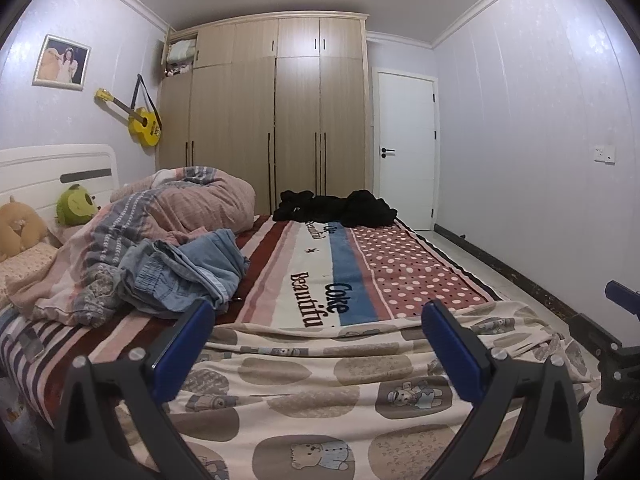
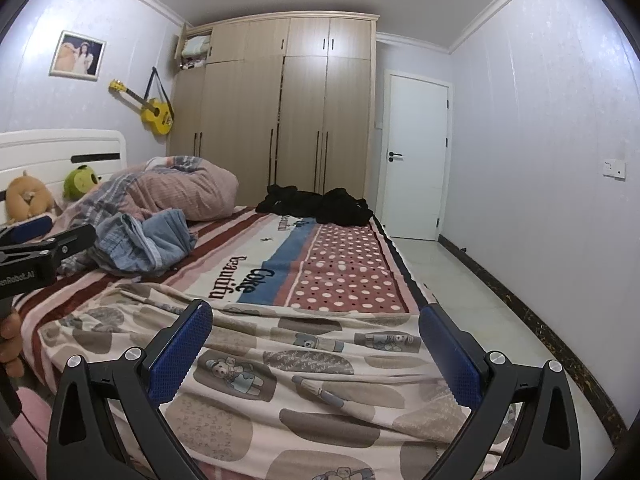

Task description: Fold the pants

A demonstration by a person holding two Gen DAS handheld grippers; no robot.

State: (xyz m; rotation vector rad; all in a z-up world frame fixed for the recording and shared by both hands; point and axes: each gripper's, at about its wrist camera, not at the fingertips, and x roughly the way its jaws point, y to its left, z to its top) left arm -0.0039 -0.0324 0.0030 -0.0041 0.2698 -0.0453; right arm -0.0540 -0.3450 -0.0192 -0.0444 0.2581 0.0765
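Nothing is gripped yet: left gripper (image 1: pixel 318 344) and right gripper (image 2: pixel 316 346) hover, jaws spread, while crumpled jeans (image 1: pixel 184 270) at left centre await reaching.

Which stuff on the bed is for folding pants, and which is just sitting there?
For the job:
blue pants
black clothes pile, maybe pants too
left gripper, right gripper, both open

Just there:
quilt
green plush
yellow guitar

Bed (image 1: pixel 360 420): blankets (image 1: pixel 332 272), crumpled, possibly denim pants (image 1: pixel 184 272).
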